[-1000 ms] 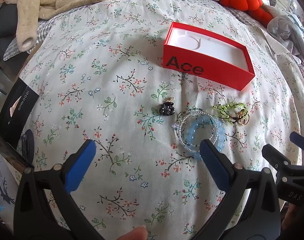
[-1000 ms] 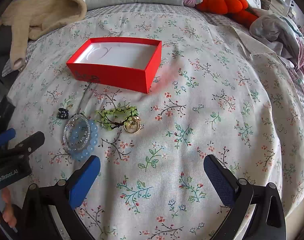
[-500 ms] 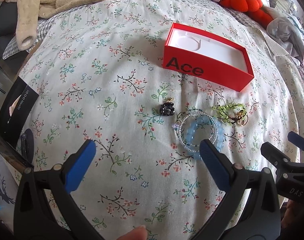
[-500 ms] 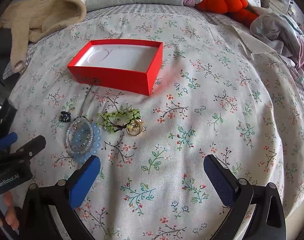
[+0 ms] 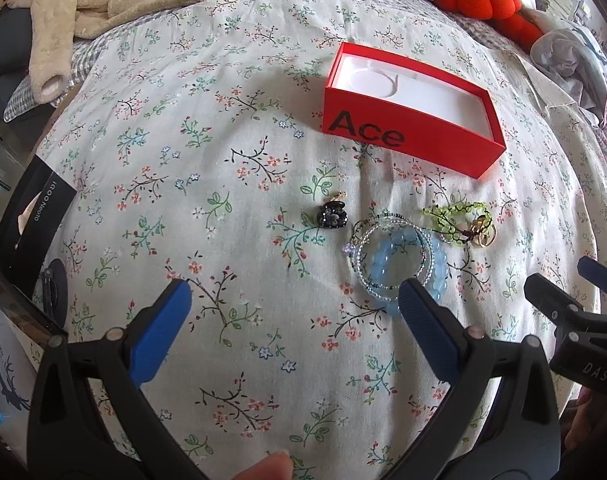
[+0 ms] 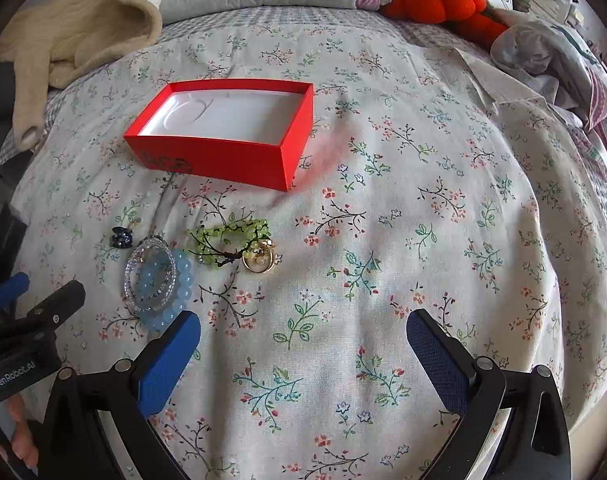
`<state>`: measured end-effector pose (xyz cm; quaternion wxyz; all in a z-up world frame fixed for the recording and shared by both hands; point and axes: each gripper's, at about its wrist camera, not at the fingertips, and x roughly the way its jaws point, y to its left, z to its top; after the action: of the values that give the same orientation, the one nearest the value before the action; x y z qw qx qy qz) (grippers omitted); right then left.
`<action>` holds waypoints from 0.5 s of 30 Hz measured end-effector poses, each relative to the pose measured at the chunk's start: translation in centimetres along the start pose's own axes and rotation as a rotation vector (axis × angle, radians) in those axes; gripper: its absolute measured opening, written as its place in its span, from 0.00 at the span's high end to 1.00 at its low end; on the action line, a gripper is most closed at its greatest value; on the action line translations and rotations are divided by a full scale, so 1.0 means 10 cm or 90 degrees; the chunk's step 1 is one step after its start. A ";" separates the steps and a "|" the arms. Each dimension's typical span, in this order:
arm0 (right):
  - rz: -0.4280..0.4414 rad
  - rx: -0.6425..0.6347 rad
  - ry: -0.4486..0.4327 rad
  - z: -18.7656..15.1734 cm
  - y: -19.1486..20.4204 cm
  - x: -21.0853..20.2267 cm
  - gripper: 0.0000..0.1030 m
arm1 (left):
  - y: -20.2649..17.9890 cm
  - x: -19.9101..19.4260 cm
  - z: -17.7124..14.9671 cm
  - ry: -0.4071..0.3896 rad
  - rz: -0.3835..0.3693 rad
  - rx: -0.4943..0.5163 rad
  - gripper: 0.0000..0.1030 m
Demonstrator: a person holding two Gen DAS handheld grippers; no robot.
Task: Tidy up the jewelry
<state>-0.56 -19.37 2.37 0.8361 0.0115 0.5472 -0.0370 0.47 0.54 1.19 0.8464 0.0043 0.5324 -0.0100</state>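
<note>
- One open red box [image 6: 239, 148], white-lined and holding nothing, is sitting near the middle of the floral bed [image 6: 443, 240].
- Five jewelry pieces are lying just in front of it: one black charm [image 5: 332, 216], one clear beaded bracelet [image 5: 367, 240] overlapping one pale blue bead bracelet [image 5: 431, 280], one green bead bracelet [image 6: 227, 240], and one gold ring [image 6: 259, 260] touching the green one.
- Both left tongs [image 5: 295, 304] and right tongs [image 6: 303, 332] are hovering with fingers wide apart, gripping nothing.

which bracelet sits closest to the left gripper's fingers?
The blue bead bracelet: chunky pale-blue beads right at the left gripper's right fingertip. The green bead bracelet lies farther off.
</note>
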 end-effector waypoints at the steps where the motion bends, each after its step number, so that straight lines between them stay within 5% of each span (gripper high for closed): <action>1: 0.000 -0.001 -0.001 0.00 0.00 0.00 0.00 | 0.00 0.00 0.00 0.001 0.001 0.000 0.00; 15: -0.002 -0.003 -0.001 -0.01 0.02 -0.01 0.00 | -0.01 0.03 0.01 0.002 0.003 0.003 0.00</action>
<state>-0.63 -19.18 2.43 0.8363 0.0087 0.5469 -0.0375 0.64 0.44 0.97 0.8454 0.0073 0.5340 -0.0092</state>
